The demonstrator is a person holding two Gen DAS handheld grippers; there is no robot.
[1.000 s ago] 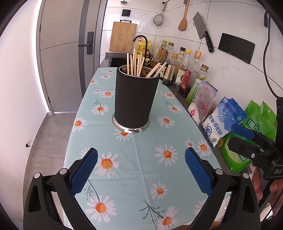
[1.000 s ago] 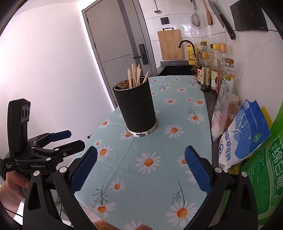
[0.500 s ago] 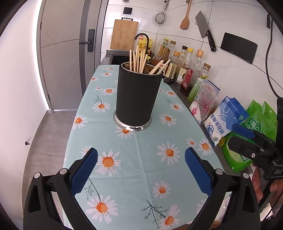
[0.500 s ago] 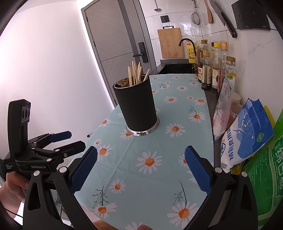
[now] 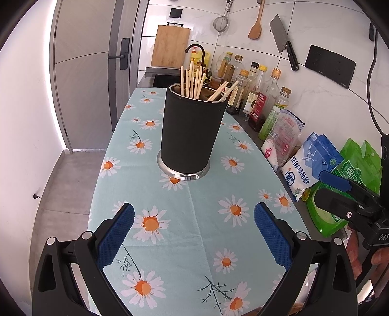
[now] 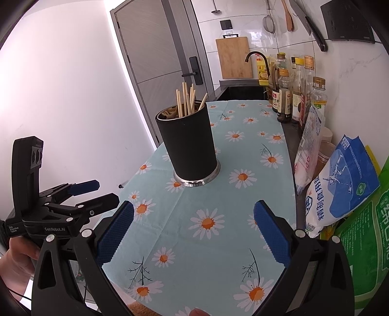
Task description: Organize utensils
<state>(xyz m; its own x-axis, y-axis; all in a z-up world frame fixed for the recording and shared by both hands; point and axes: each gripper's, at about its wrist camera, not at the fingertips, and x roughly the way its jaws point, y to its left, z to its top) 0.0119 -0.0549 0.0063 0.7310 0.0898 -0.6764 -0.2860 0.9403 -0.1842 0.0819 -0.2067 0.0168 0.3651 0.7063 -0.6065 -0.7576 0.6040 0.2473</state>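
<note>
Chopsticks (image 5: 194, 81) stand in the black holder (image 5: 192, 136) at mid-surface. Left claw (image 5: 193, 234) and right claw (image 6: 193, 232) are spread wide, empty, near. Risk: an off-centre approach could tip the holder.

Place: home kitchen
Wall: white tiles with hung cleaver (image 5: 284, 46), spatula (image 5: 255, 24), strainer (image 5: 221, 23)
Back: sink with dark tap (image 5: 194, 49), cutting board (image 5: 170, 46)
Desk side: oil and sauce bottles (image 5: 257, 97), salt bag (image 5: 311, 165)
Desk: daisy cloth (image 5: 194, 218)
</note>
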